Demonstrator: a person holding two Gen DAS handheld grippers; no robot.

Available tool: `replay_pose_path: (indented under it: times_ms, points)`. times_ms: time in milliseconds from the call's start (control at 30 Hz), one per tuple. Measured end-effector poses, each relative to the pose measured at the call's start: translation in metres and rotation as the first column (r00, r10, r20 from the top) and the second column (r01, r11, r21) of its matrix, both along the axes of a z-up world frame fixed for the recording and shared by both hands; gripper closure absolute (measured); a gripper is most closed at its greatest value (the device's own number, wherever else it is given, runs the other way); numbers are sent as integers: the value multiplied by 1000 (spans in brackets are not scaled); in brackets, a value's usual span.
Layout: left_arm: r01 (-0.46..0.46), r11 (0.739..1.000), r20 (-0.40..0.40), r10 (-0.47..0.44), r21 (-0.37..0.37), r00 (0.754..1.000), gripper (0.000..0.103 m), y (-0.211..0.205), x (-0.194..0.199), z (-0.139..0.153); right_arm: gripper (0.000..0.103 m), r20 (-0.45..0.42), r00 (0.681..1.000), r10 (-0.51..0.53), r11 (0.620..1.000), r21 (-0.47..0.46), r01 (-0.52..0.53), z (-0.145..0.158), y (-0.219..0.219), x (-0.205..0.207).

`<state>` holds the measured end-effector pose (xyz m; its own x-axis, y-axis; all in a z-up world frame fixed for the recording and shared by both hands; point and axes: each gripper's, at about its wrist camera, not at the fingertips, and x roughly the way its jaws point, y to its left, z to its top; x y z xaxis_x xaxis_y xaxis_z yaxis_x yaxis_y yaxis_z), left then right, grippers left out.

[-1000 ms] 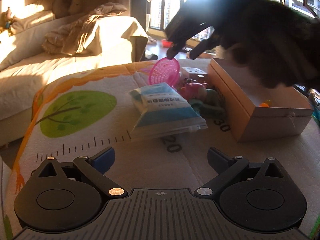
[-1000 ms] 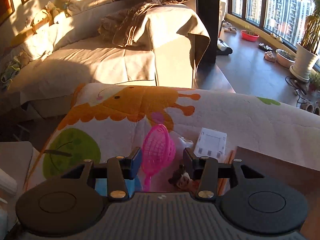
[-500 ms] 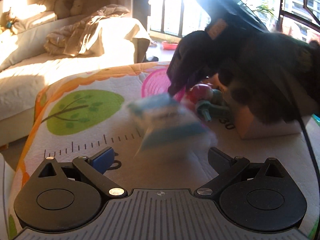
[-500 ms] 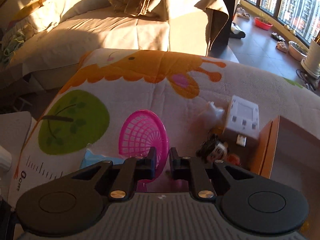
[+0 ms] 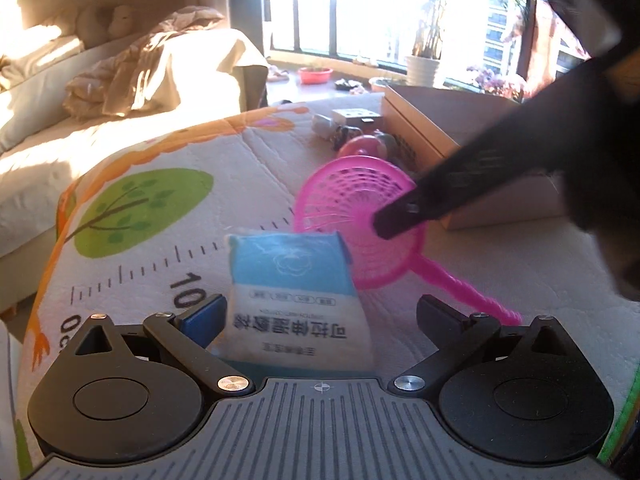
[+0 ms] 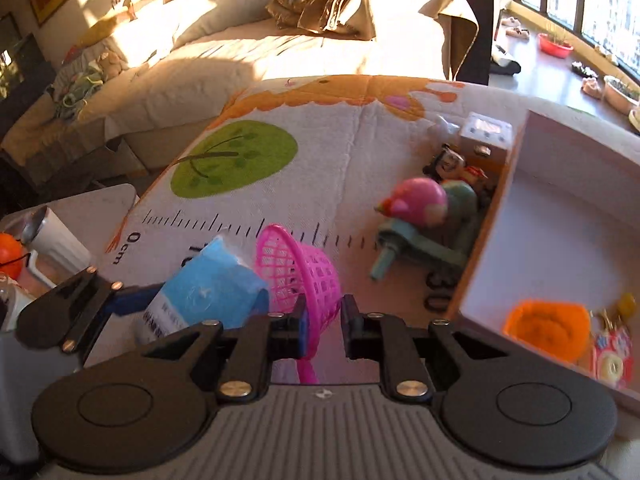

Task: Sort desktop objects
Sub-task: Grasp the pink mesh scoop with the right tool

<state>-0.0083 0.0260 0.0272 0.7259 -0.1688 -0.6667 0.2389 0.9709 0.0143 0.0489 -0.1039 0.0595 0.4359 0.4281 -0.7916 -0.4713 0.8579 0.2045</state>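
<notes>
A pink plastic strainer (image 5: pixel 360 216) lies on the printed mat, its handle pointing to the near right. My right gripper (image 6: pixel 323 320) is shut on the strainer's (image 6: pixel 300 276) rim; in the left wrist view its dark fingers (image 5: pixel 396 224) reach in from the right. A blue and white wipes packet (image 5: pixel 296 292) lies between the jaws of my open left gripper (image 5: pixel 320 316), which does not touch it. The packet also shows in the right wrist view (image 6: pixel 208 292). An open cardboard box (image 6: pixel 516 200) stands to the right.
A pink and green toy (image 6: pixel 424 216), a small figure (image 6: pixel 448 164) and a white cube (image 6: pixel 484 132) lie beside the box. An orange item (image 6: pixel 548 328) lies inside the box. A bed (image 5: pixel 100 120) is to the left, windows behind.
My right gripper has closed on the strainer and pulled it toward the near side. My left gripper has moved forward so the wipes packet now lies between its open jaws.
</notes>
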Motion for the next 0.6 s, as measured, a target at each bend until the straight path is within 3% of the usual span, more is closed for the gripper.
replay_pose_path:
  times_ms: [67, 133, 300, 433, 600]
  points:
    - [5, 1000, -7, -5, 9, 1000, 0, -4, 1, -3, 76, -9, 1000, -17, 999, 33, 17, 0, -17, -7]
    - [5, 1000, -17, -5, 14, 1000, 0, -6, 2, -5, 57, -8, 999, -44, 998, 51, 44, -3, -33, -14]
    - [-3, 1000, -52, 3, 1, 999, 0, -10, 12, -10, 56, 7, 990, -141, 989, 48, 140, -13, -67, -15]
    - [-13, 1000, -58, 14, 8, 998, 0, -15, 17, -11, 58, -22, 981, -193, 975, 106, 194, -23, -84, 1]
    - [-36, 999, -50, 36, 11, 998, 0, -10, 20, -11, 57, 0, 982, -191, 976, 105, 190, -32, -77, 7]
